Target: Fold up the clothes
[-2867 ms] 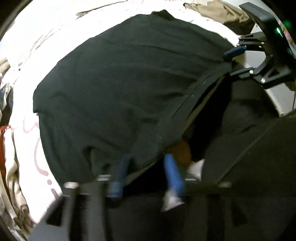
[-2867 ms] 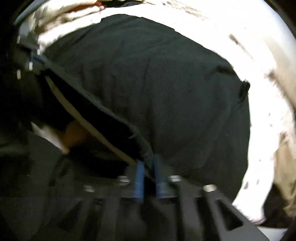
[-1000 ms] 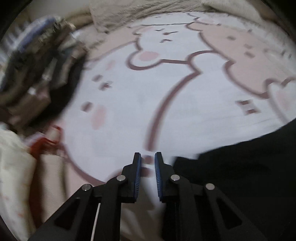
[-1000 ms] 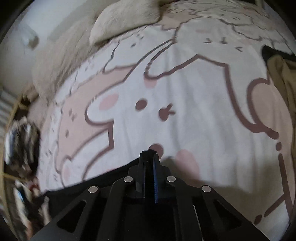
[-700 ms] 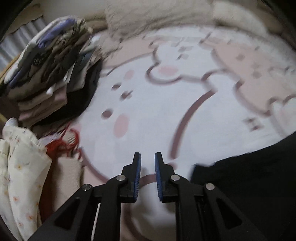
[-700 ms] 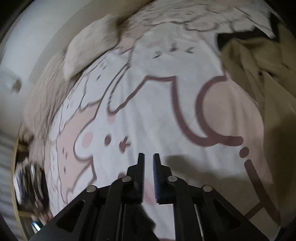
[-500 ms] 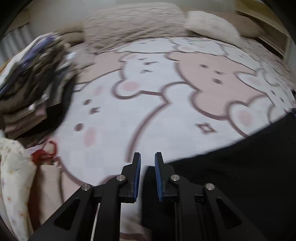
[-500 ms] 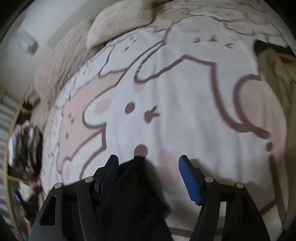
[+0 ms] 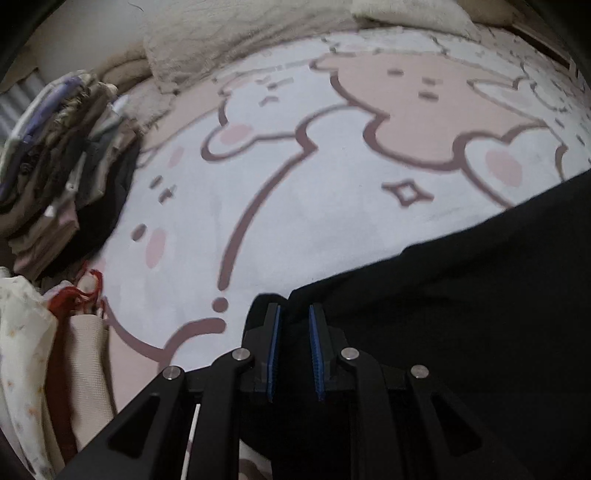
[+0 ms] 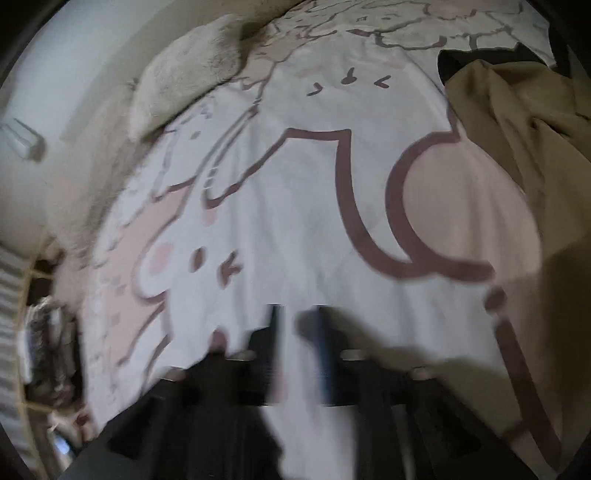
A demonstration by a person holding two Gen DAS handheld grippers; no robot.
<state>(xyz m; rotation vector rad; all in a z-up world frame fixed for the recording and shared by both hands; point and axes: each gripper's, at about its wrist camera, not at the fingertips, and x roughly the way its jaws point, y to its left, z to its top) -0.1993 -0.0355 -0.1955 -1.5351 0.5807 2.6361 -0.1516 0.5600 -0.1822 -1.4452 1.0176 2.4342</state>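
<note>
A black garment (image 9: 480, 314) lies flat on the bear-print bed cover (image 9: 314, 206) at the lower right of the left wrist view. My left gripper (image 9: 294, 317) hangs over the garment's near left corner, its blue-padded jaws a narrow gap apart with nothing between them. In the right wrist view my right gripper (image 10: 297, 325) is blurred by motion, jaws parted and empty, over bare bed cover (image 10: 295, 206). The black garment is not visible in that view.
A stack of folded clothes (image 9: 59, 155) stands at the left, with a floral cloth (image 9: 22, 354) and red-trimmed items below it. An olive-tan garment (image 10: 524, 155) lies crumpled at the right. Fluffy cream pillows (image 9: 258, 33) line the far edge.
Both grippers let go of the black garment, which now lies on the bed. The left gripper swung back over its corner. The right gripper opened wide, then narrowed and moved off the garment.
</note>
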